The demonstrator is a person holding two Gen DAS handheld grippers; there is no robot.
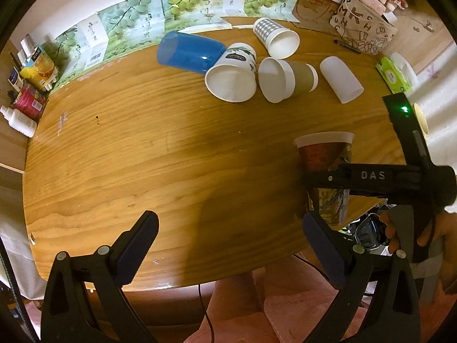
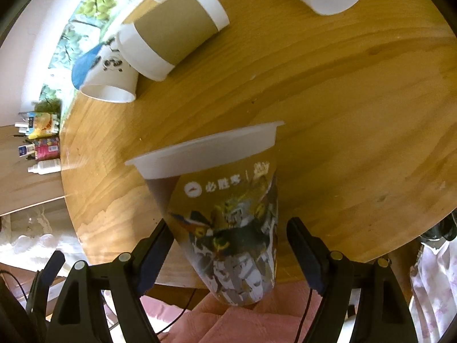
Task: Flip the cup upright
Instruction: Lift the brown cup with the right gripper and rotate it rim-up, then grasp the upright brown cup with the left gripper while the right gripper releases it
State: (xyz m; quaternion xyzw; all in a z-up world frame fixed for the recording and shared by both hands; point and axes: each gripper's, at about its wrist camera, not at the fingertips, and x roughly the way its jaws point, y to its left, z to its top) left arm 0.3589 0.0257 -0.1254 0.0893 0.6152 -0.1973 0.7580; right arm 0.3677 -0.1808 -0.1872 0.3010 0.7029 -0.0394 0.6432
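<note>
Right now, the tall printed paper cup with a wide white rim (image 2: 228, 217) is seen mouth-up between the fingers of the right gripper (image 2: 228, 254), near the front edge of the round wooden table (image 2: 357, 143). In the right wrist view its left finger lies against the cup wall, while a narrow gap shows between the right finger and the cup, so a firm pinch cannot be confirmed. Whether the cup's base rests on the tabletop cannot be told; its lower part is seen past the table's edge.

In the left wrist view the same cup (image 1: 325, 157) is crossed by the right gripper's black body marked "DAS". The left gripper (image 1: 228, 245) is held over the table's near edge with its fingers spread wide and nothing between them.

Further back, several cups are lying on their sides: a blue plastic tumbler (image 1: 188, 51), a white paper cup with a leaf print (image 1: 234, 74) touching it, a brown-sleeved white paper cup (image 1: 288, 77), a grey checked paper cup (image 1: 274, 37) and a plain white plastic cup (image 1: 341, 78).
</note>
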